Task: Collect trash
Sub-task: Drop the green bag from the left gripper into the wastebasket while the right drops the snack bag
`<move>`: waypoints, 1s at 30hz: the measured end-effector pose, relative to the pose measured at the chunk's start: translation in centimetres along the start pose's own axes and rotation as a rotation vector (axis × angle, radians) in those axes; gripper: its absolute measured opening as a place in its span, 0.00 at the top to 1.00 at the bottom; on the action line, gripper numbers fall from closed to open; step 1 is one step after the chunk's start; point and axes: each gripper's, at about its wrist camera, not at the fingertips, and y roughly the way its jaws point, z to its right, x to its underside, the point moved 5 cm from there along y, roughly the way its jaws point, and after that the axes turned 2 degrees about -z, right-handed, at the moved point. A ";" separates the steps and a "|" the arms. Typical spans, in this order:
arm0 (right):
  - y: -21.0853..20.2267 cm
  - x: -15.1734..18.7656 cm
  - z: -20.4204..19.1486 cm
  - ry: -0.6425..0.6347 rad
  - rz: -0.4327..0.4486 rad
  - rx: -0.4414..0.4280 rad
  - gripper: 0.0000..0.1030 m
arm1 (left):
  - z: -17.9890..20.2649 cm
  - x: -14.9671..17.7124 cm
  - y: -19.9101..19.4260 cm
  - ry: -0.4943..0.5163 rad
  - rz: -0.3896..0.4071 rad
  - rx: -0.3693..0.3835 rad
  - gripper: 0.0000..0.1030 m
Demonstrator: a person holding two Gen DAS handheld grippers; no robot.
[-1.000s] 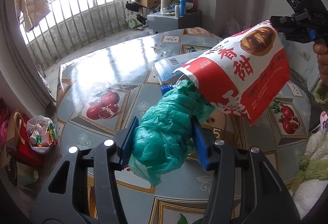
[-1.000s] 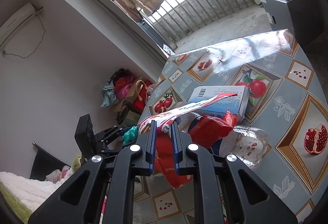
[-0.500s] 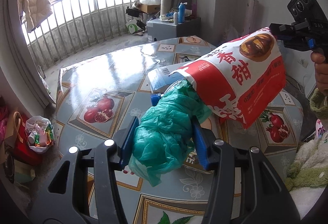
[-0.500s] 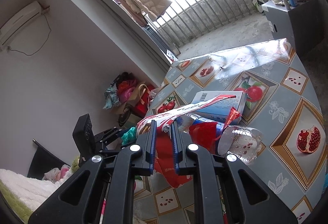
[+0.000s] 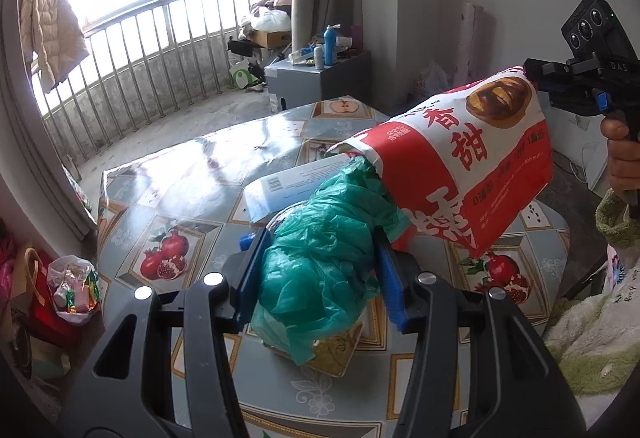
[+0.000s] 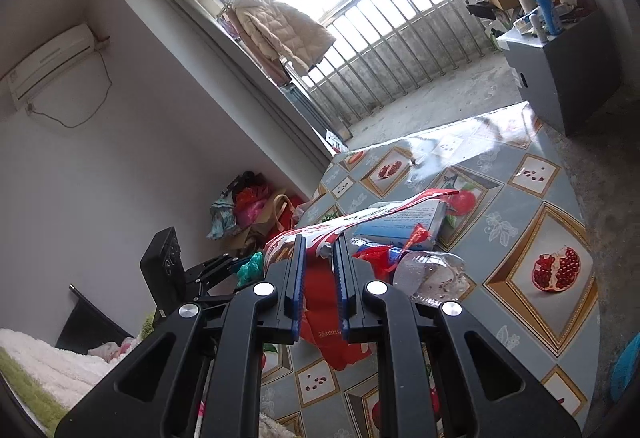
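1. Your left gripper [image 5: 320, 270] had its blue pads pinching a crumpled green plastic bag [image 5: 320, 250], which filled the gap between the fingers.
2. Just past those fingertips, the bag's far end sat inside the mouth of the red-and-white snack bag [image 5: 464, 161].
3. Your right gripper [image 6: 320, 274] clamped that snack bag's edge [image 6: 316, 242], fingers nearly together, above the fruit-print table [image 6: 532, 222].
4. Beyond lay a white-and-blue box [image 6: 404, 217] and a clear bottle [image 6: 432, 274].

One red-and-white bag [image 5: 472, 157], one green plastic bag [image 5: 320, 258], one blue-white box [image 5: 288, 183], one clear bottle [image 6: 432, 276].
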 end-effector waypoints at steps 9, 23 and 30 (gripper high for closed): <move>-7.9 -0.5 3.7 0.056 0.129 0.067 0.87 | 6.5 -4.1 3.0 0.087 0.025 0.103 0.54; -22.9 1.9 14.2 0.257 0.349 0.324 0.87 | 22.4 -11.7 14.2 0.201 -0.086 0.357 0.54; -29.8 5.8 21.5 0.429 0.457 0.426 0.87 | 32.3 -14.0 21.8 0.271 -0.255 0.485 0.54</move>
